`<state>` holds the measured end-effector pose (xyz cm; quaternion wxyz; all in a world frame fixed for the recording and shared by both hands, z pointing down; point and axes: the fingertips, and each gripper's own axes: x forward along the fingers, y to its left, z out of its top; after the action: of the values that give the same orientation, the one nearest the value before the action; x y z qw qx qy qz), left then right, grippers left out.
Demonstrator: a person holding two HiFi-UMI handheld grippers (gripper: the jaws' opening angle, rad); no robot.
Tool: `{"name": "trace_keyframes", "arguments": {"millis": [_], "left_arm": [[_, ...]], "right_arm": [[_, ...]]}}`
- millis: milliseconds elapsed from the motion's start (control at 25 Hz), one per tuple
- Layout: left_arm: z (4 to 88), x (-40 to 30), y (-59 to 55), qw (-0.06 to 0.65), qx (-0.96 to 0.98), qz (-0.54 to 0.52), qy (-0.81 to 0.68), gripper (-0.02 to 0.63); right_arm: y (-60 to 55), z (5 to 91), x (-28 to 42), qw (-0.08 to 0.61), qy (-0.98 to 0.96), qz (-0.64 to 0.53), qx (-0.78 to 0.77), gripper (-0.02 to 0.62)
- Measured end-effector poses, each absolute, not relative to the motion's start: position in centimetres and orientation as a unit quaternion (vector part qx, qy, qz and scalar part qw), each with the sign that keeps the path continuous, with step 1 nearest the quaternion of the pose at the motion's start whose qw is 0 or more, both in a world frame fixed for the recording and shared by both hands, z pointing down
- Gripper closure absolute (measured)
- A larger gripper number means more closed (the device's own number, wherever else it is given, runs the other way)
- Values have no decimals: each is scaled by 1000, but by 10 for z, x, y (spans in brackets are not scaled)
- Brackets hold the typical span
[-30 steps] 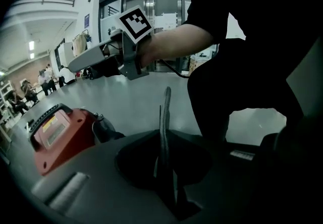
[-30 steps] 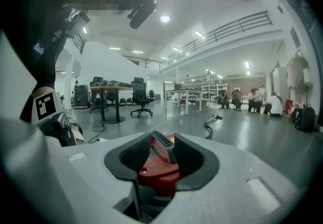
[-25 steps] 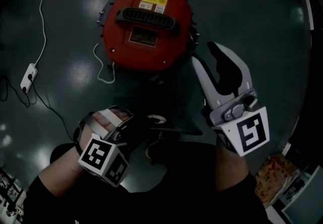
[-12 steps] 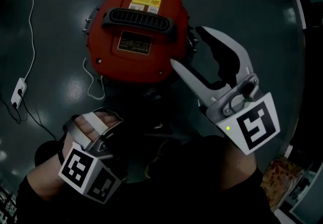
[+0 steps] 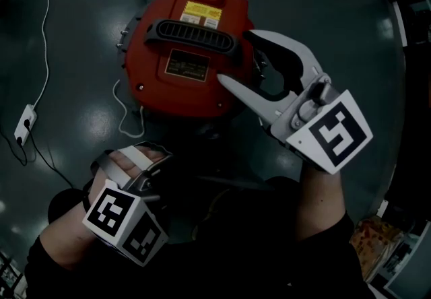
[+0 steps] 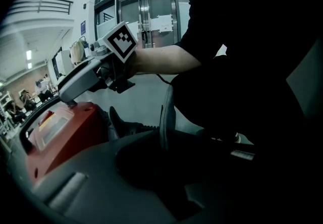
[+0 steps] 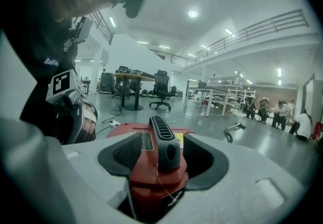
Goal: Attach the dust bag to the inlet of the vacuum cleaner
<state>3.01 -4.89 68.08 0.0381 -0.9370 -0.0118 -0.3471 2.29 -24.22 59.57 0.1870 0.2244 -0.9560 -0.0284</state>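
Looking down, the red vacuum (image 5: 168, 95) sits on the dark floor (image 5: 337, 35) with its black handle (image 5: 192, 34) running across the top. The right gripper (image 5: 236, 56) is spread wide, and its jaws have just been opening. They straddle the handle's right end without pinching anything, one tip up by the handle and the other over the red lid. In its own view the handle sits right down the middle of the gap. The left gripper (image 6: 166, 162) is low, close to the person's body on the near side of the vacuum. Its jaws are nearly closed, clamped on the bag (image 6: 166, 117), which shows as a thin grey edge standing upright between them. The rest of it is too dark to make out. A white cord (image 5: 128, 119) loops on the floor just left of the vacuum, with a power strip (image 5: 23, 122) further left.
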Motion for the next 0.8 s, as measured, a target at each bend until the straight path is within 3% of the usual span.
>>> {"name": "trace_keyframes", "arguments": {"millis": [160,280,360,800], "left_arm": [[680,30,-50,17,-940,-340,-14,570],[679,27,-52,7,-940,-340,-10,564],[678,26,-53,6,-941,-339,-7,560],[678,28,-63,0,-935,-355,6,549]], "right_arm": [[-248,606,11,217,-957,-44,187,342],[-256,615,7,252,-948,-70,181,378],[-259,616,5,248,-949,-74,183,437],[-261,615,4,222,-954,-86,180,443]]}}
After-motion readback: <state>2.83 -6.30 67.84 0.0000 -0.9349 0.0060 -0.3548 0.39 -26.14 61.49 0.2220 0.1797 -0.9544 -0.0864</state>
